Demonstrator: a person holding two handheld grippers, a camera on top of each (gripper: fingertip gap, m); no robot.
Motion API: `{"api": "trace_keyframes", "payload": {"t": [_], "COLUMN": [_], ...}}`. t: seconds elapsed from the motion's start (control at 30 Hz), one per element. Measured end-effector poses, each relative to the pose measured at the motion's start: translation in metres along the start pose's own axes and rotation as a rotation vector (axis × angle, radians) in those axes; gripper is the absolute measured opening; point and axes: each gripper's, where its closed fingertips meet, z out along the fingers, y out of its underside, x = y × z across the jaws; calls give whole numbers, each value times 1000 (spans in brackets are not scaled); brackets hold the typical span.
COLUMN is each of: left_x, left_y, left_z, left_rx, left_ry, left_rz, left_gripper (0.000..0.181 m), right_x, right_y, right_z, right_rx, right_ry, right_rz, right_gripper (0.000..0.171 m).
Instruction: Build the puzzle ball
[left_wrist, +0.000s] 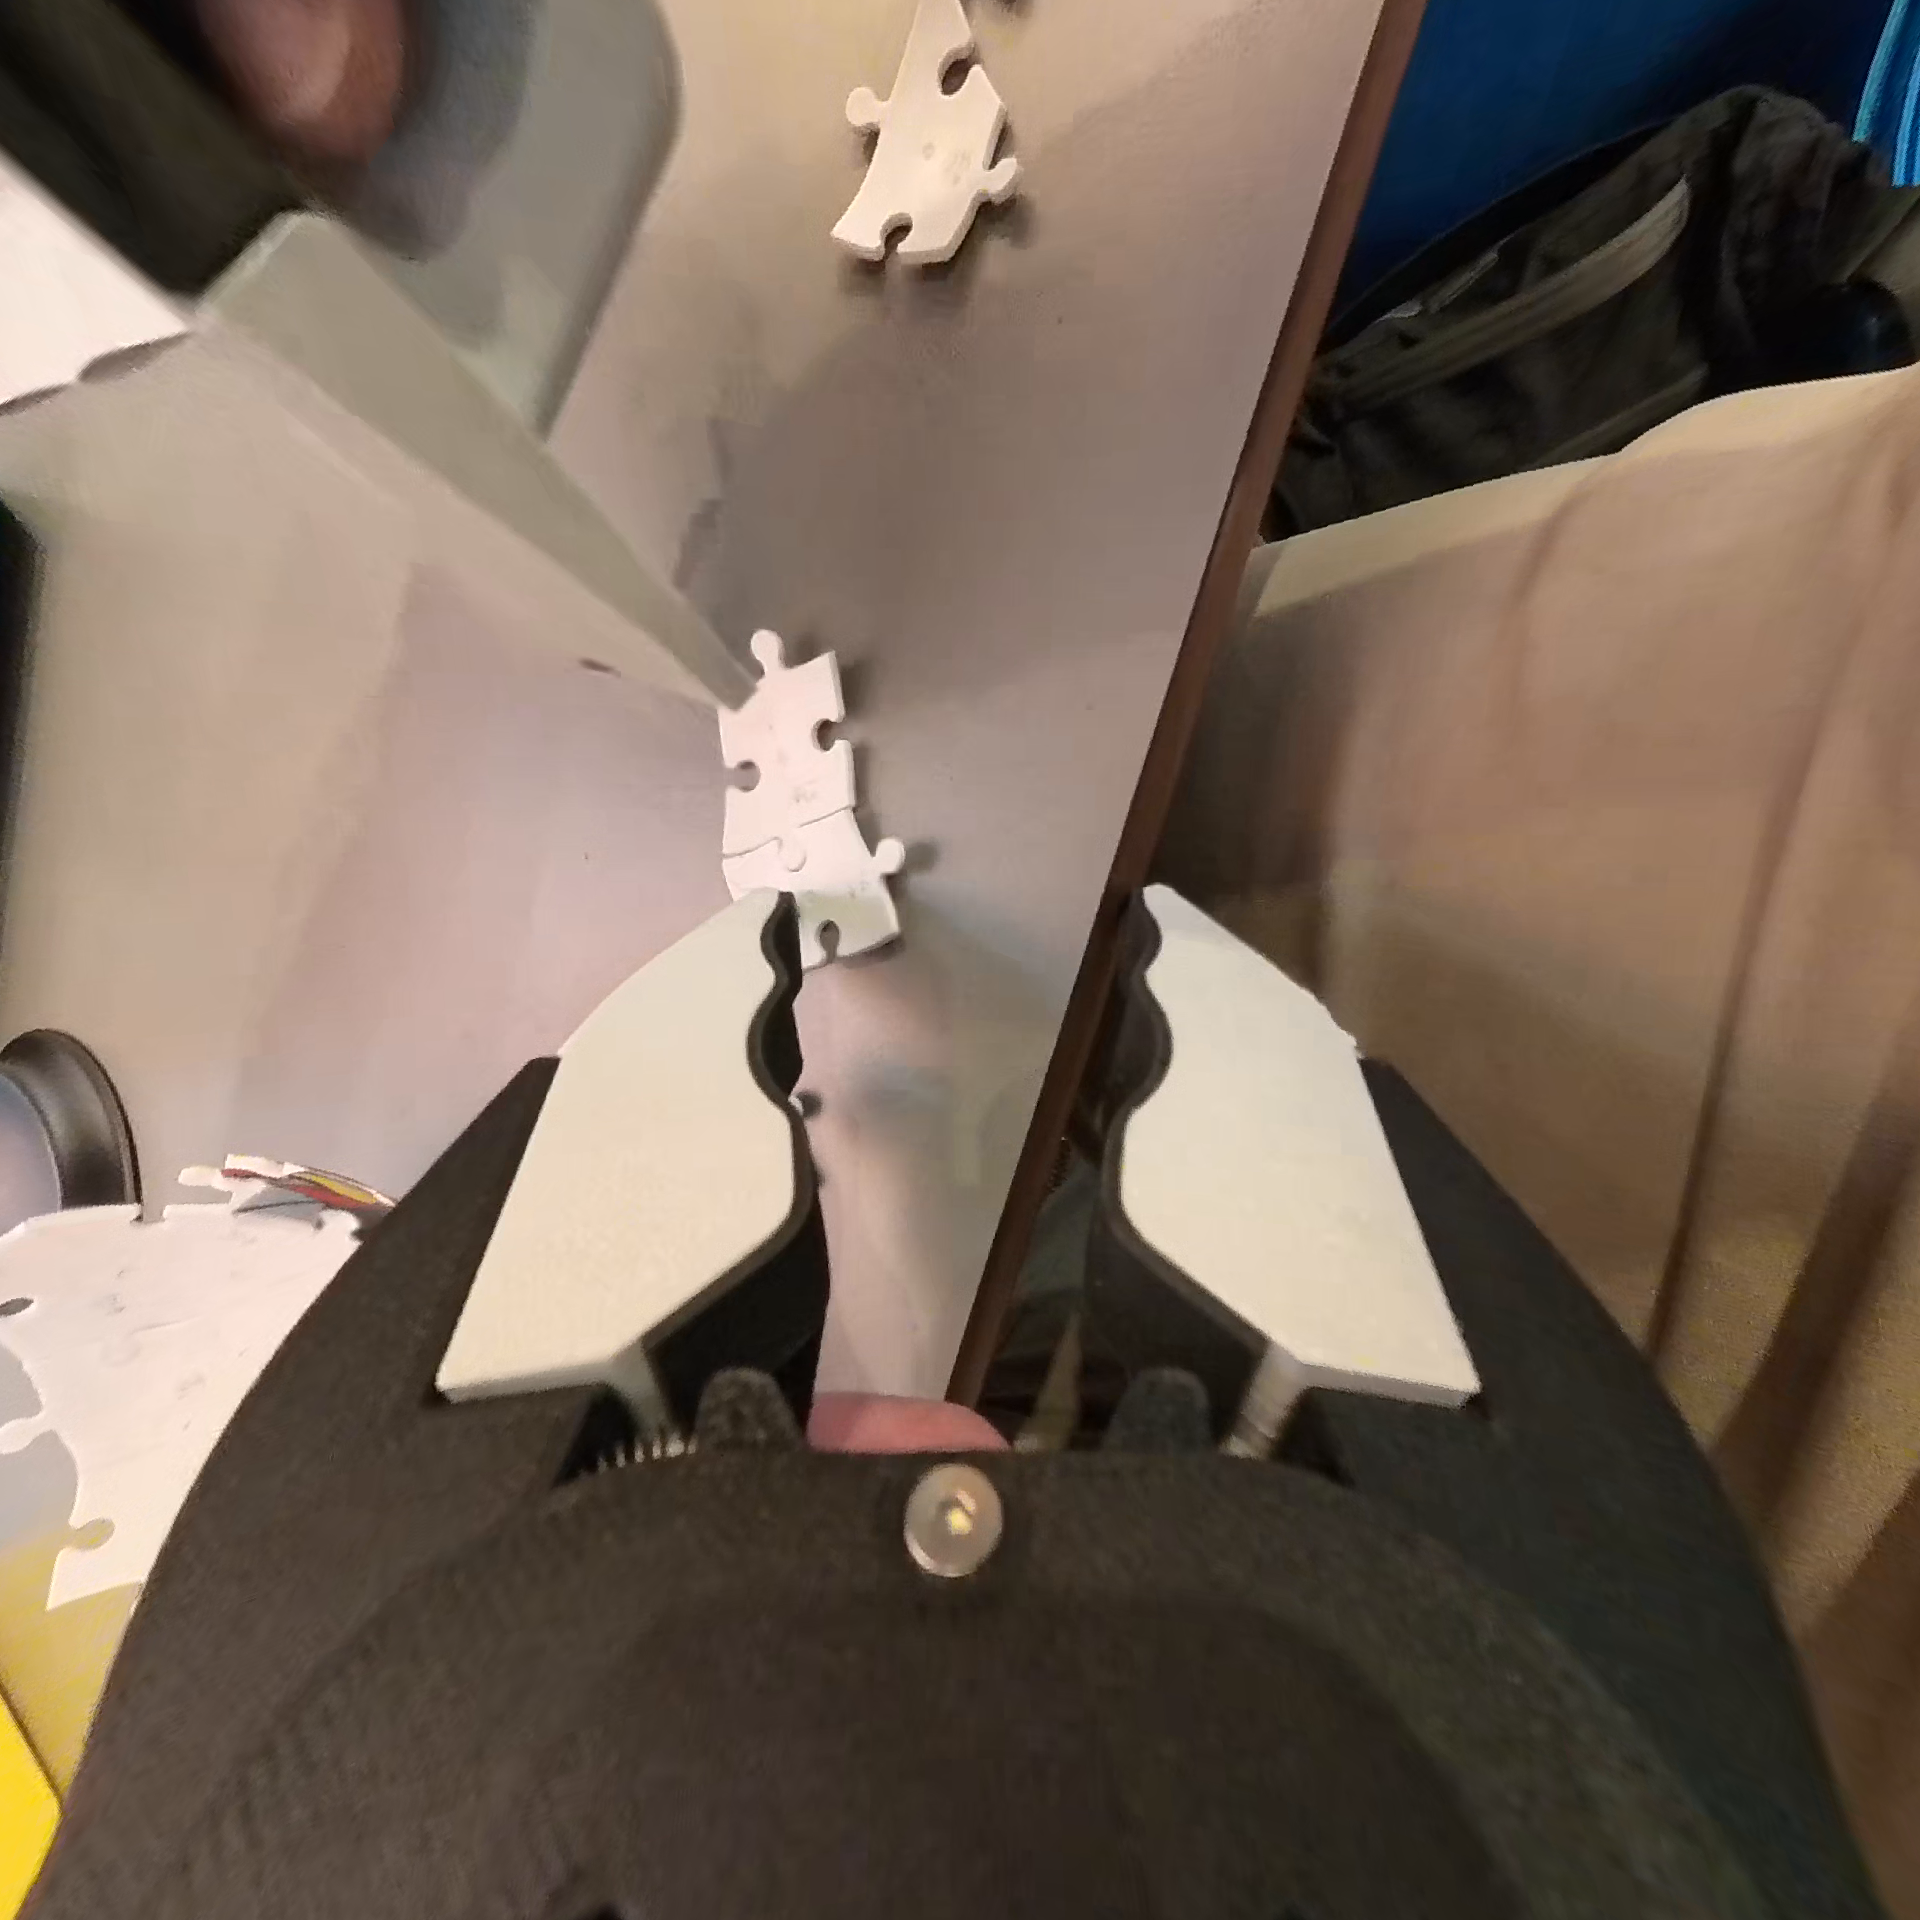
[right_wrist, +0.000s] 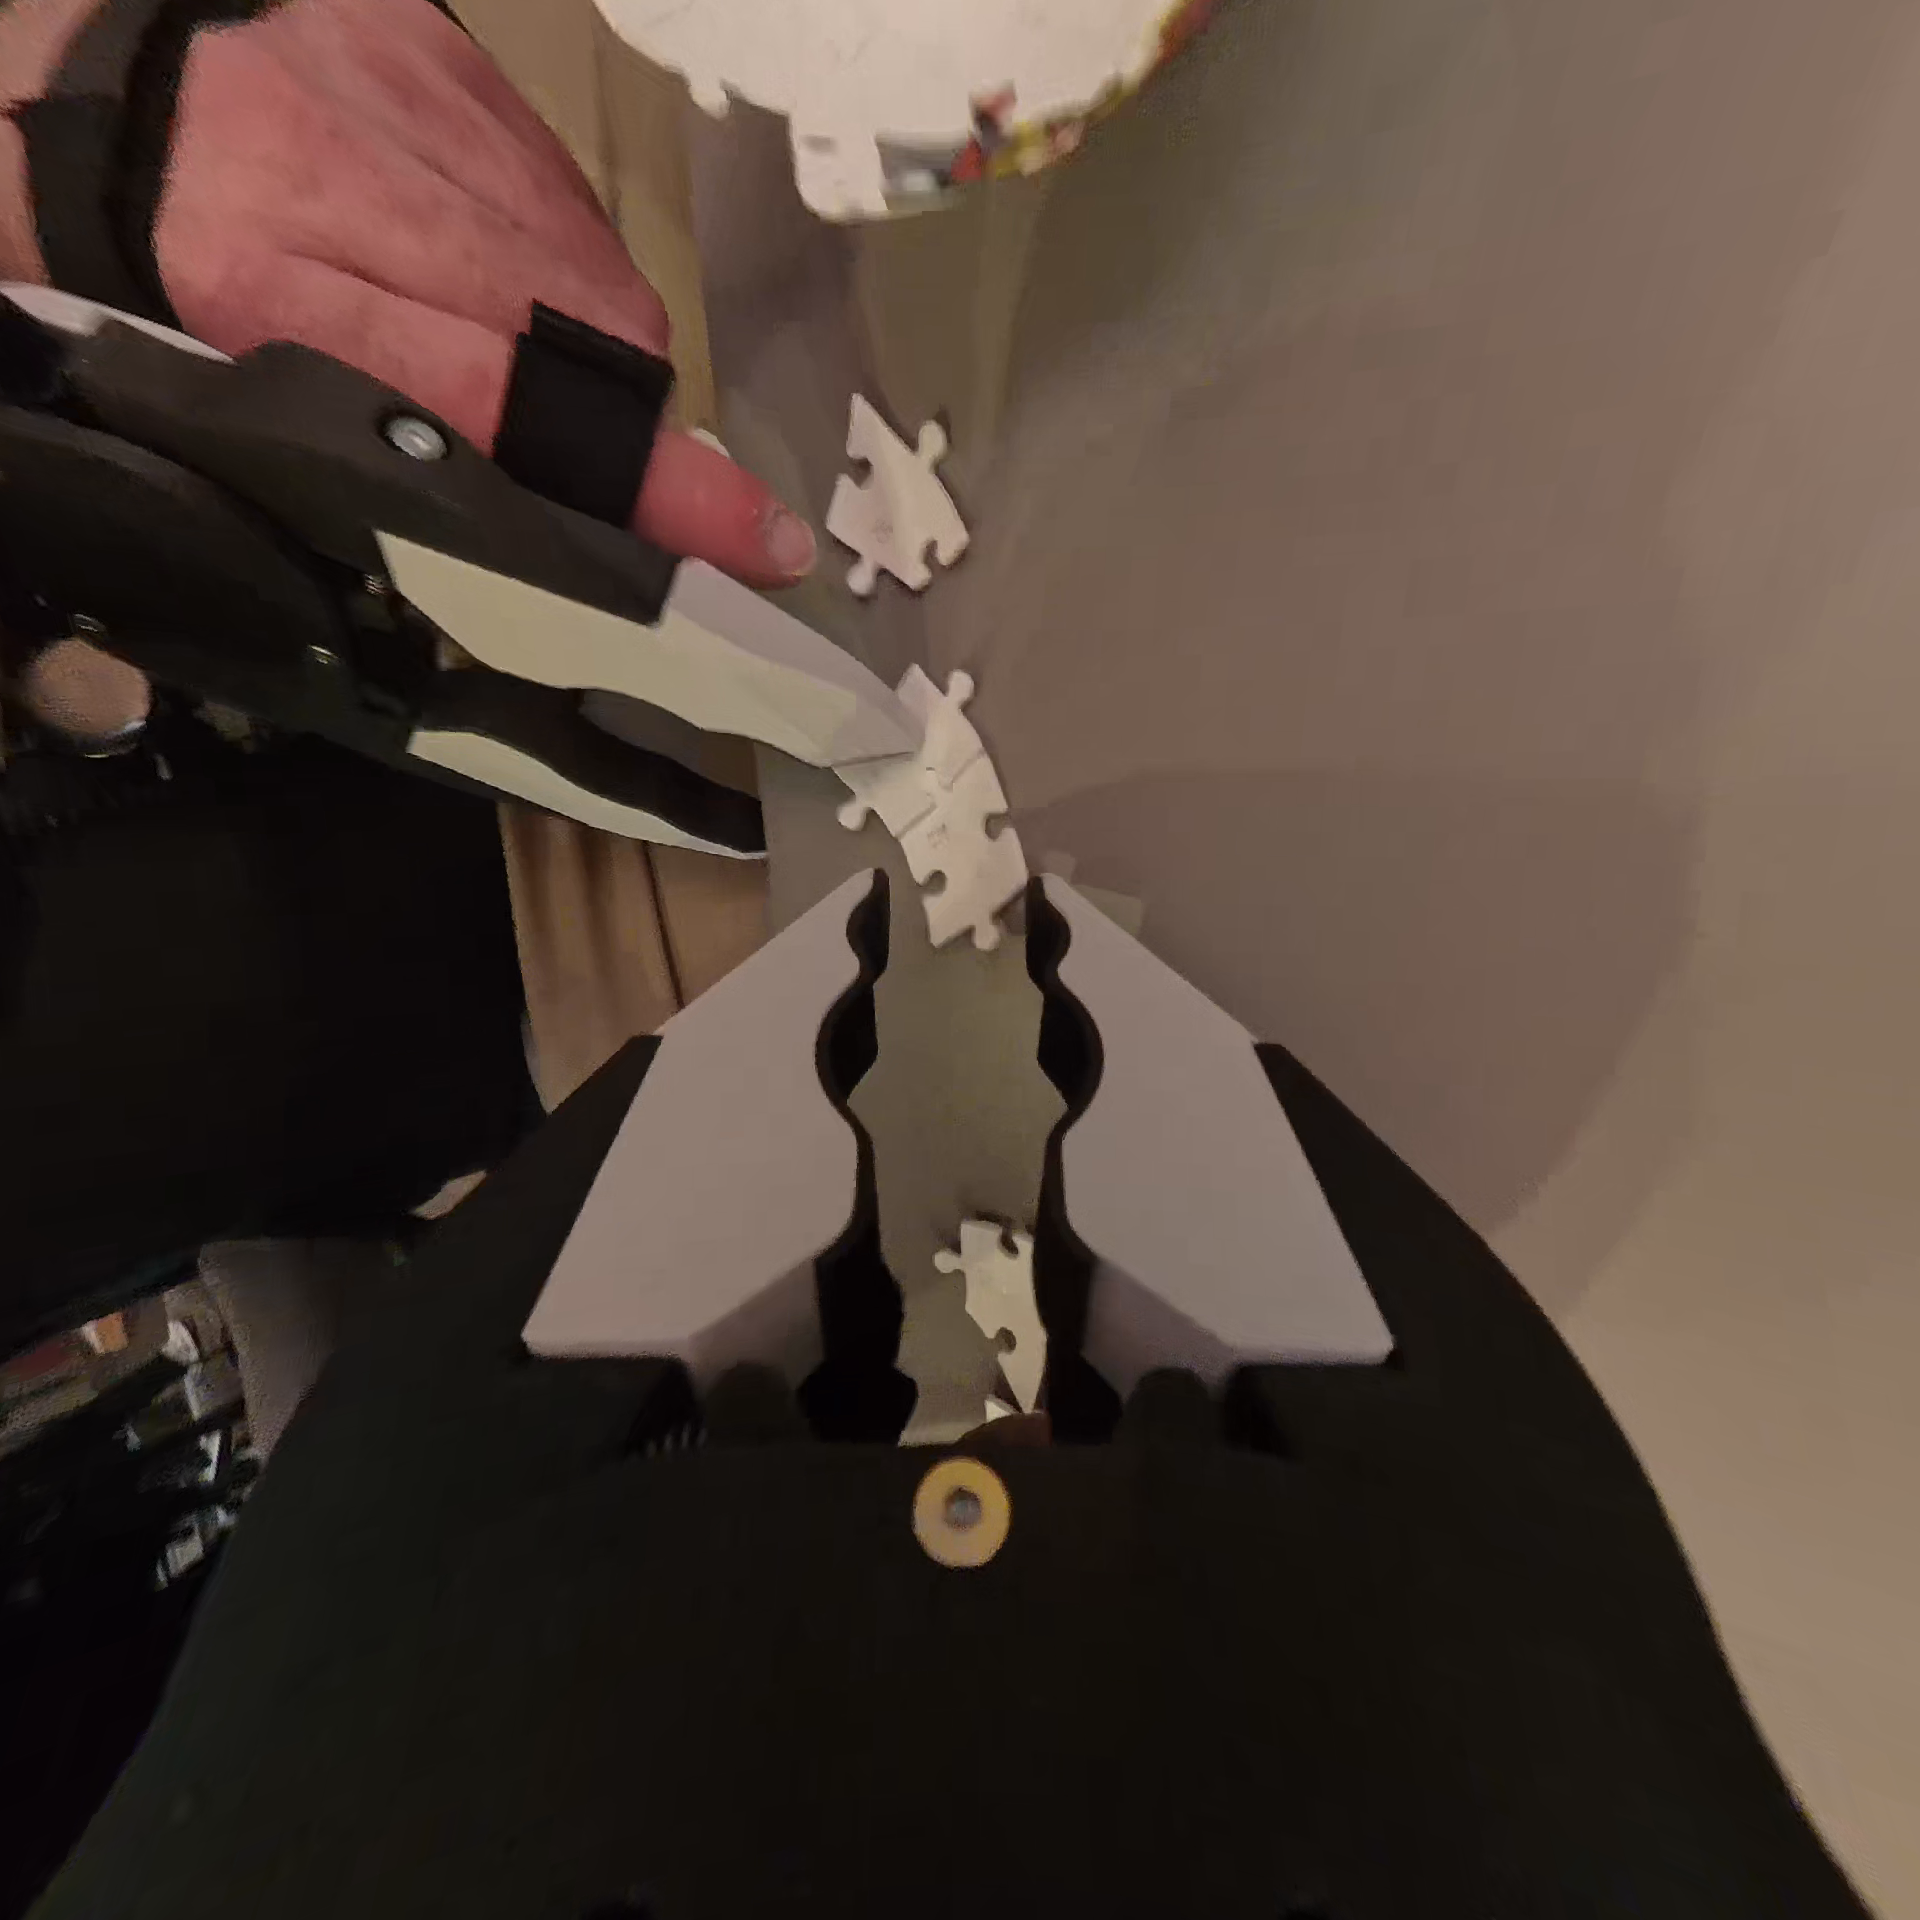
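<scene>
On the grey table (left_wrist: 987, 499), near its dark edge, lies a short chain of joined white puzzle pieces (left_wrist: 805, 800), blank side up, curved slightly along its length. Left gripper (left_wrist: 961, 914): jaws spread wide apart, holding nothing; one pale fingertip (left_wrist: 743, 925) sits right at the near end of the chain, the other hangs out past the table edge over tan cloth (left_wrist: 1558, 831). Right gripper (right_wrist: 956, 894): jaws also parted, straddling the opposite end of the chain without closing on it; contact hard to judge. In the left wrist view, one of its fingers (left_wrist: 582, 592) comes in from the upper left, its tip at the chain's far knob. A loose single piece (left_wrist: 930, 156) lies further along the table, well apart from the chain. Another loose piece (right_wrist: 997, 1309) shows low between the right gripper's fingers. The partly built puzzle ball (left_wrist: 94, 1382), white inside with coloured print at its rim, sits to the side, apart from the chain. A hand (right_wrist: 364, 239), strapped in black, holds the left gripper. Motion blur in both views.
</scene>
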Motion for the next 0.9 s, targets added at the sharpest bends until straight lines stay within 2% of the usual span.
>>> {"api": "trace_keyframes", "payload": {"t": [0.3,0.63,0.9], "left_x": [0,2,1], "left_y": [-2,-7,-8], "left_z": [-1,5,6], "left_rx": [-19,-55,-40], "left_ry": [-10,19,33], "left_rz": [24,50,0], "left_gripper": [59,62,65], "right_x": [6,6,9], "right_y": [4,6,9], "right_z": [2,4,-6], "right_rx": [153,212,265], "right_ry": [70,68,102], "right_rz": [106,117,149], "right_gripper": [18,9,22]}}
